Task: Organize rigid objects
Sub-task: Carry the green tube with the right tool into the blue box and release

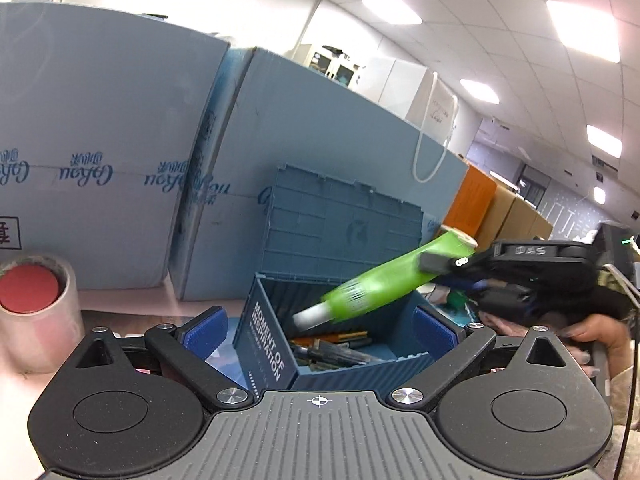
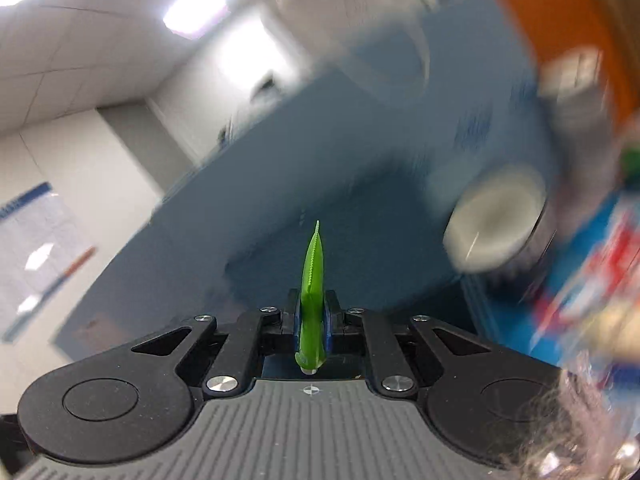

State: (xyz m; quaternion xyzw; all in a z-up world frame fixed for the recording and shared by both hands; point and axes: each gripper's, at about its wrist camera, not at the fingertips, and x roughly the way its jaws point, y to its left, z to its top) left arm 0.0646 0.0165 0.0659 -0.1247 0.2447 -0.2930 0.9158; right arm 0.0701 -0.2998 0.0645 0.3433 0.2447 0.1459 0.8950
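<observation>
Right gripper (image 2: 311, 322) jaws clamped on green tube (image 1: 380, 286), gripped near its flat crimped end; cap end hangs over open blue box (image 1: 340, 360). Left gripper (image 1: 318, 330) jaws wide, nothing btwn them, box just beyond.

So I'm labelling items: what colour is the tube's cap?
White, on the green tube in the right gripper; clearest in the left wrist view.

Motion blurs the orange box (image 2: 560, 40) (its label unreadable) and white roll (image 2: 496, 220).
</observation>
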